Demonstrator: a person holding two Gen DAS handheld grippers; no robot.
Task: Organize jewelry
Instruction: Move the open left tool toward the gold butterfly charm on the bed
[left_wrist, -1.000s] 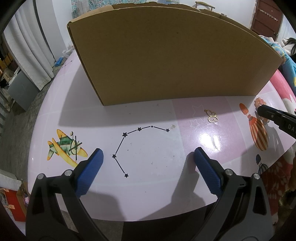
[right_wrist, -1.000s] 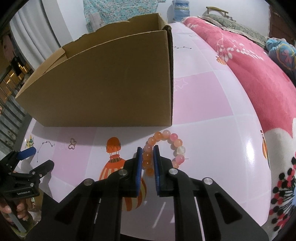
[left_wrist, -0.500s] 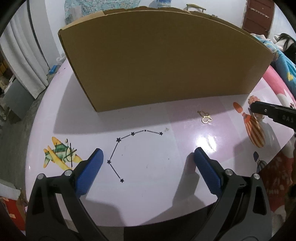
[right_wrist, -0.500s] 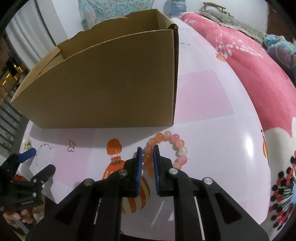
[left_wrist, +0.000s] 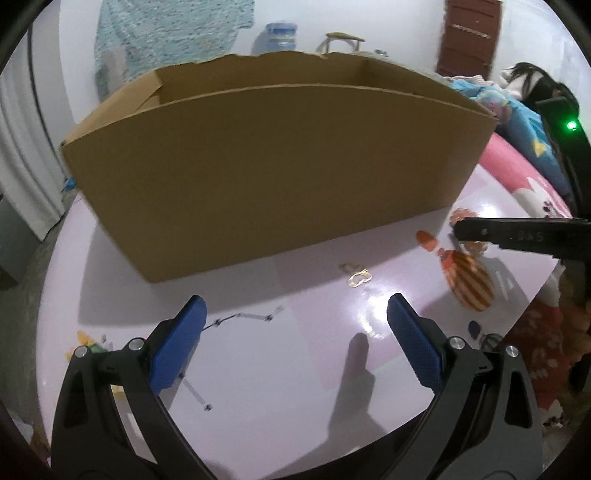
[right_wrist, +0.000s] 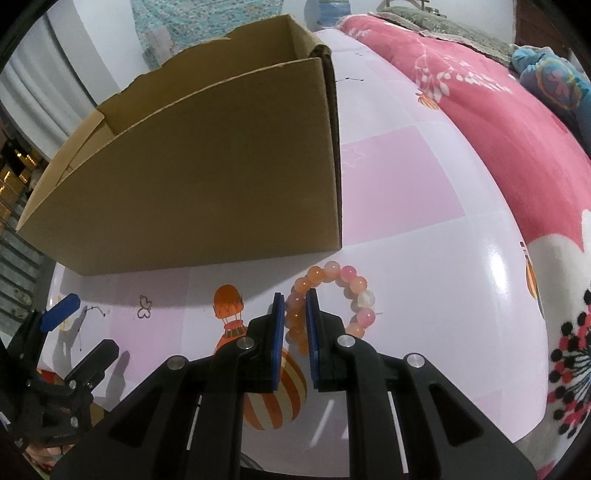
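A pink bedspread (right_wrist: 498, 122) is lying far right of the glossy pink table (right_wrist: 424, 258). A cardboard box (left_wrist: 273, 162) is standing on the table. Just near of the box, the right gripper (right_wrist: 295, 314) is pinching the bead bracelet (right_wrist: 343, 280). The left gripper (left_wrist: 295, 325) is gaping wide near a gold charm (left_wrist: 358, 277).

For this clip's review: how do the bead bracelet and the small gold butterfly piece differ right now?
The bead bracelet is a loop of round orange and pink beads; the gold butterfly piece is a thin, flat wire outline, much smaller. The bracelet is pinched between the right tongs, which are shut on it; the butterfly piece lies free, ahead of the open left tongs. Both are on the pink table, in front of the cardboard box.
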